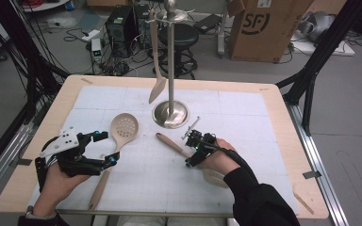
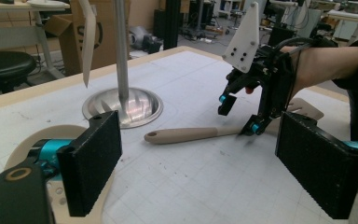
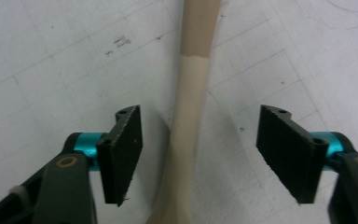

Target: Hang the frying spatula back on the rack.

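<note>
Table [image 1: 283,141] carries a steel stand [image 1: 170,113]; beside its base lies a spoon [image 1: 174,146]. Right gripper [image 1: 194,149] straddles the spoon's handle, jaws part-open, pads not touching. Left gripper [image 1: 107,147] gapes wide by a slotted spoon [image 1: 124,126].

The one readable mark is "SF" in a dark rounded logo on the side of the cardboard box [image 1: 264,28], which stands on the floor beyond the tabletop's far right corner. The white label at the box's top edge is too small to read.
</note>
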Motion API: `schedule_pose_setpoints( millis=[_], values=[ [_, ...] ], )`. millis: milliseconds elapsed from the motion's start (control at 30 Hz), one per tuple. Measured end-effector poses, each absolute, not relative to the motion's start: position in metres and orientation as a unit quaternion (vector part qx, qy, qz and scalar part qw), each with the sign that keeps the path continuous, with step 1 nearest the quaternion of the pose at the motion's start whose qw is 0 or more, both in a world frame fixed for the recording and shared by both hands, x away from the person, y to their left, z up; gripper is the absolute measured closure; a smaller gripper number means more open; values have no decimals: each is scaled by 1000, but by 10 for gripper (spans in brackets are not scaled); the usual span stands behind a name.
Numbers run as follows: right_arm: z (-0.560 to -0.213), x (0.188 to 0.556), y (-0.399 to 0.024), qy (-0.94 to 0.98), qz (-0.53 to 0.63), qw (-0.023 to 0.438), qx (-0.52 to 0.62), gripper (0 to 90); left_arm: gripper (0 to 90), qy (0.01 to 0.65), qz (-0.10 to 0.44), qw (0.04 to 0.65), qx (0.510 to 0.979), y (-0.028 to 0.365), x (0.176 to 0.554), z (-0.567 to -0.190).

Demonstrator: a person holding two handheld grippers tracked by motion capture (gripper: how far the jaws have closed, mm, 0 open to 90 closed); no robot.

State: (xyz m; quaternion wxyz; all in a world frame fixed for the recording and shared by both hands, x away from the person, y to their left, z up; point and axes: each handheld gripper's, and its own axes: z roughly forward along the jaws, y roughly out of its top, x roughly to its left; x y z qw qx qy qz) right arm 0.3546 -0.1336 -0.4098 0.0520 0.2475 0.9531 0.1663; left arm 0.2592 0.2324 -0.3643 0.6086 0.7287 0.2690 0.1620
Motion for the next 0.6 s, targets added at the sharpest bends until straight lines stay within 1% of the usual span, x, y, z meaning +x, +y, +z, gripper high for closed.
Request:
schedule_pose_setpoints(
  millis=[133,367,600],
  values=[
    [-411,353,-131,954,164,54,244,392,151,267,162,608,730,232,260,-364],
    [-413,352,-130,956,157,44,245,471,151,268,162,608,729,232,259,-364],
    [-413,350,-132,954,159,41,249,512,151,268,161,607,731,231,259,-365]
  ],
)
